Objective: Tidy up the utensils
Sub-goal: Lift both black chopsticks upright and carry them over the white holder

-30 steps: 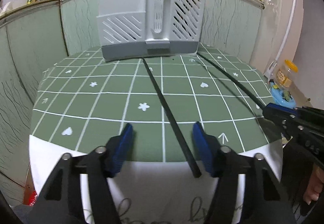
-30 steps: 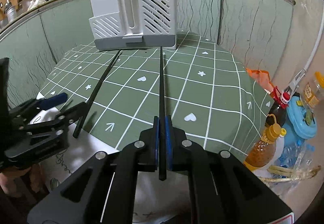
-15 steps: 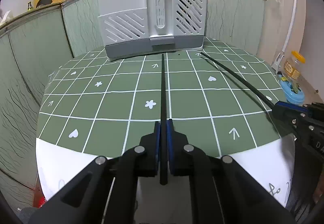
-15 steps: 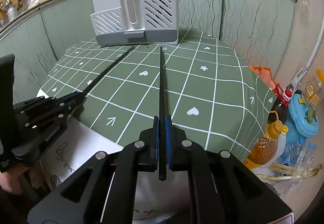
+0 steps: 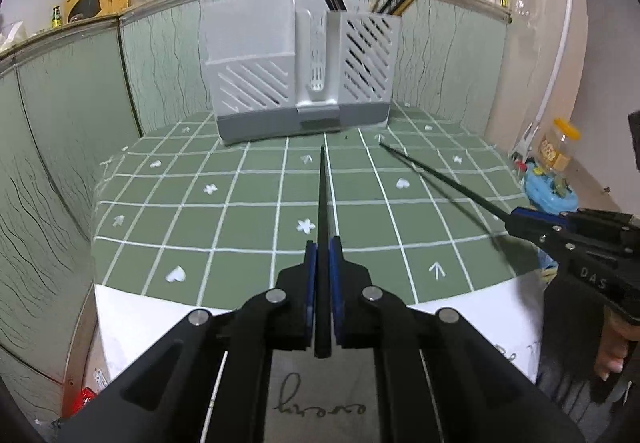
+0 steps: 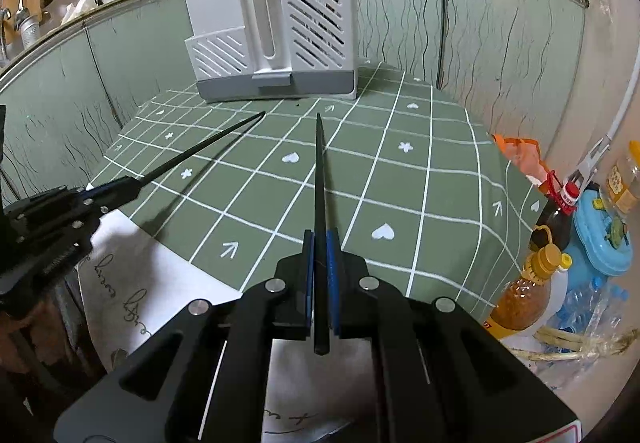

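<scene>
White letters "DAS" are showing on the right gripper (image 5: pixel 516 217) at three o'clock; cursive writing on the white sheet (image 5: pixel 132 313) at six o'clock is staying unreadable.

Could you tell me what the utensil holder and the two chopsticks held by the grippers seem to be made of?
The utensil holder looks like molded plastic, matte light grey over a darker base, judging by its slotted walls. The chopstick in the left gripper and the chopstick in the right gripper are uniform matte black with no grain, so probably plastic or lacquered wood; I cannot tell which.
</scene>
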Demonstrator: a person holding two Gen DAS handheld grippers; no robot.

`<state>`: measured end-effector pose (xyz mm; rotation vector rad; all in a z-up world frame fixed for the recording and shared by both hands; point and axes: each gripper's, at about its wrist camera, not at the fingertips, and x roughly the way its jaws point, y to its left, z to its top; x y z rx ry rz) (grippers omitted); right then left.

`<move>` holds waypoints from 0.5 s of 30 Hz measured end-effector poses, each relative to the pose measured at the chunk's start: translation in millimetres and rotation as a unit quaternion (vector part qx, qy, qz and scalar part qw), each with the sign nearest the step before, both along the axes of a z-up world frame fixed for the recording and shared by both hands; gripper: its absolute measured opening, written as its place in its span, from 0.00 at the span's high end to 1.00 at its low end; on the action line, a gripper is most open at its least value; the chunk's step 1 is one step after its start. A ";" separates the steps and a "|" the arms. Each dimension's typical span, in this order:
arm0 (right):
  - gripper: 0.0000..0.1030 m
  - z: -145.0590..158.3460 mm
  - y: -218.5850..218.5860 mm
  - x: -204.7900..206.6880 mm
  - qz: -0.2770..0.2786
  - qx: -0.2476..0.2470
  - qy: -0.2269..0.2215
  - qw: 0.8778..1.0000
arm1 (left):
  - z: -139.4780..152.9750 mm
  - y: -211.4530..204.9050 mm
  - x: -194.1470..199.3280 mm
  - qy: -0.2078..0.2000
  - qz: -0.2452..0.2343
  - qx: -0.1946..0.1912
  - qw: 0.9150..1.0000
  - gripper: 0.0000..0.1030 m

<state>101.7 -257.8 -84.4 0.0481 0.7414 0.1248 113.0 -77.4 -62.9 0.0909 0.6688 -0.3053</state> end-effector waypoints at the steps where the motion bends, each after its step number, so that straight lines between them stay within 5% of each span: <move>1: 0.94 3.4 -0.4 -0.7 0.000 0.001 -0.004 1.000 | 4.3 1.8 -0.6 -0.003 -0.001 -0.004 1.000 0.92; 15: 0.94 70.2 -2.8 -0.5 0.002 0.003 -0.075 0.997 | 63.5 21.5 2.8 -0.044 -0.001 -0.040 0.998 0.92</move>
